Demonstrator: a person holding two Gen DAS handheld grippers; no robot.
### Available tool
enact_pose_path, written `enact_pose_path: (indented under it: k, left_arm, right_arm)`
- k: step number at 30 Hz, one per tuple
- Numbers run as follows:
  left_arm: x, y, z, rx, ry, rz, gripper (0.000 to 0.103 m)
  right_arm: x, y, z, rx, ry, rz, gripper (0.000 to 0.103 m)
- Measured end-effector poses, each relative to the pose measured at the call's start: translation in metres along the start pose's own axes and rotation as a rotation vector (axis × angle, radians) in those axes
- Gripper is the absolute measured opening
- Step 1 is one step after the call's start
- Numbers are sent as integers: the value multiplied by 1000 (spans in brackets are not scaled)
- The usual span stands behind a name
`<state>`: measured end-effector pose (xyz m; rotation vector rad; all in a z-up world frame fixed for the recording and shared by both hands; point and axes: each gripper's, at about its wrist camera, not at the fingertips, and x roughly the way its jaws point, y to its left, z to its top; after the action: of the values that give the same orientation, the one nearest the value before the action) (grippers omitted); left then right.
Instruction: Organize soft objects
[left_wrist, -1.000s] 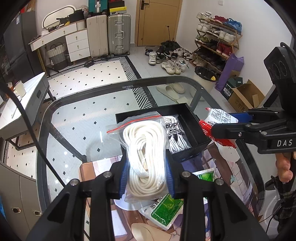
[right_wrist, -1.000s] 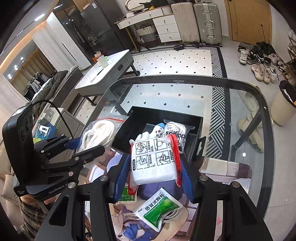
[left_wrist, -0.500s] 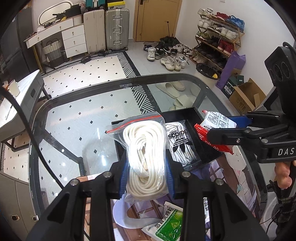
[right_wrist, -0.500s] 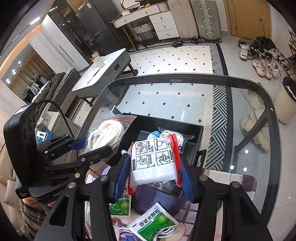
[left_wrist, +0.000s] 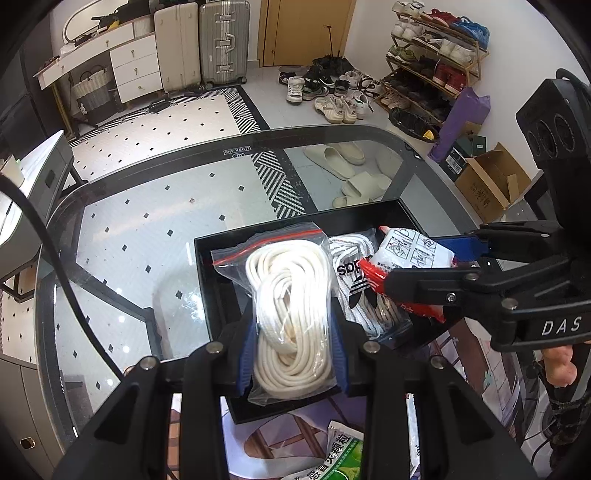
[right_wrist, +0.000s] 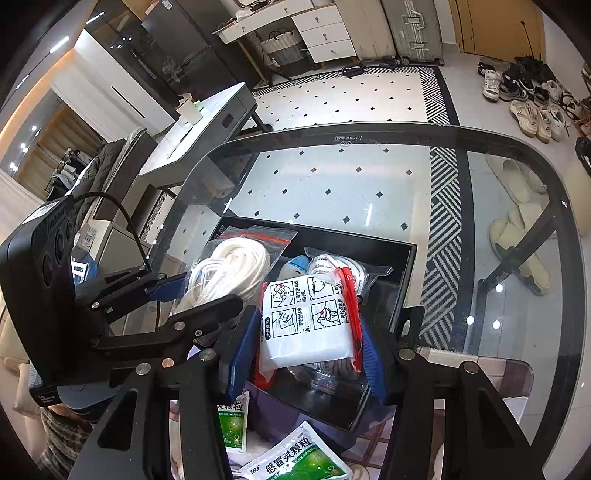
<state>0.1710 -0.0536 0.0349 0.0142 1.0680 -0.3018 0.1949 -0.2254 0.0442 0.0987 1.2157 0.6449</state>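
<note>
My left gripper (left_wrist: 291, 332) is shut on a clear zip bag of white rope (left_wrist: 288, 295) and holds it over the left half of a black tray (left_wrist: 207, 280). In the right wrist view the same rope bag (right_wrist: 229, 266) hangs in the left gripper (right_wrist: 192, 291). My right gripper (right_wrist: 306, 332) is shut on a white packet with red edges (right_wrist: 306, 321), just over the tray (right_wrist: 402, 258). The left wrist view shows this packet (left_wrist: 410, 254) from the side. In the tray lie a bag of adidas laces (left_wrist: 354, 291) and a small blue and white item (right_wrist: 295, 264).
Green sachets (right_wrist: 295, 461) lie on a printed mat in front of the tray, one also showing as a green sachet (left_wrist: 332, 461) in the left wrist view. The tray stands on a glass table (right_wrist: 369, 177). A person's hand (left_wrist: 557, 362) holds the right gripper.
Both grippers have moved forward and down with their bags, from in front of the tray to directly over it. The grips have not changed.
</note>
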Motion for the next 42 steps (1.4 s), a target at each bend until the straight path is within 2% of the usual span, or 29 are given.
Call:
enact_pose_path:
  k: [5, 19, 27, 30, 32, 35, 40, 42]
  left_arm:
    - [10, -2, -2, -7, 32, -27, 33]
    - [13, -16, -24, 0, 68, -5, 33]
    - [14, -17, -25, 8, 78, 14, 34]
    - [12, -18, -24, 20, 74, 19, 41]
    - [8, -20, -23, 20, 56, 17, 51]
    - [3, -21, -23, 35, 49, 23, 56]
    - [-8, -20, -21, 40, 30, 11, 62]
    - [-13, -18, -21, 31, 21, -14, 67]
  right_arm:
    - [12, -1, -2, 1, 20, 16, 52]
    - [24, 2, -8, -31, 45, 9, 52]
    - [23, 3, -13, -54, 62, -9, 53]
    - [24, 6, -15, -67, 73, -9, 58]
    - [23, 7, -17, -64, 72, -10, 60]
    - [20, 9, -18, -63, 66, 2, 67]
    - [7, 16, -18, -73, 40, -13, 85]
    - [1, 16, -18, -76, 31, -15, 86]
